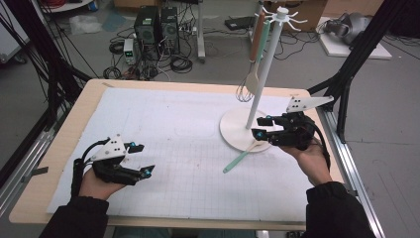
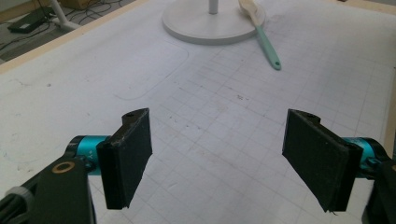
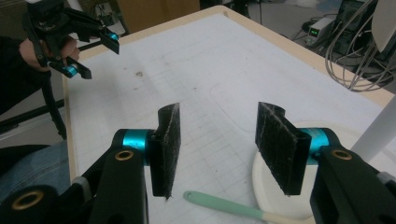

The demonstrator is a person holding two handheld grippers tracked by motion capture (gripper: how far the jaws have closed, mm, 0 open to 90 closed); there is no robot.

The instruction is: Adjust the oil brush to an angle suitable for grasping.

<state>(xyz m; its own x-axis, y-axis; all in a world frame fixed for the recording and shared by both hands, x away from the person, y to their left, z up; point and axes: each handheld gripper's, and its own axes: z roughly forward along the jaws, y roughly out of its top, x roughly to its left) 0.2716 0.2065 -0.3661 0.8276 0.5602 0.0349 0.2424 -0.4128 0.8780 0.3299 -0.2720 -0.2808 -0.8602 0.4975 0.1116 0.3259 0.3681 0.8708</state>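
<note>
A white utensil stand [image 1: 239, 133] with a round base and tall pole stands on the white grid mat at the right. From its top hooks hang a cream spatula [image 1: 253, 80] and a wire whisk [image 1: 243, 92]. A mint-handled utensil [image 1: 238, 159] lies on the mat with its cream head resting on the base; it lies far ahead [image 2: 267, 48] in the left gripper view. My right gripper [image 1: 260, 127] is open just above that utensil's head, by the base; its handle [image 3: 223, 206] lies below the jaws. My left gripper [image 1: 143, 158] is open and empty over the mat at the left.
The wooden table [image 1: 74, 126] carries the white grid mat [image 1: 163, 124]. Black frame posts [image 1: 346, 74] rise at both sides. Computers [image 1: 157, 27] and cables sit on the floor beyond the far edge. The whisk wires [image 3: 356, 60] hang near the pole [image 3: 379, 125].
</note>
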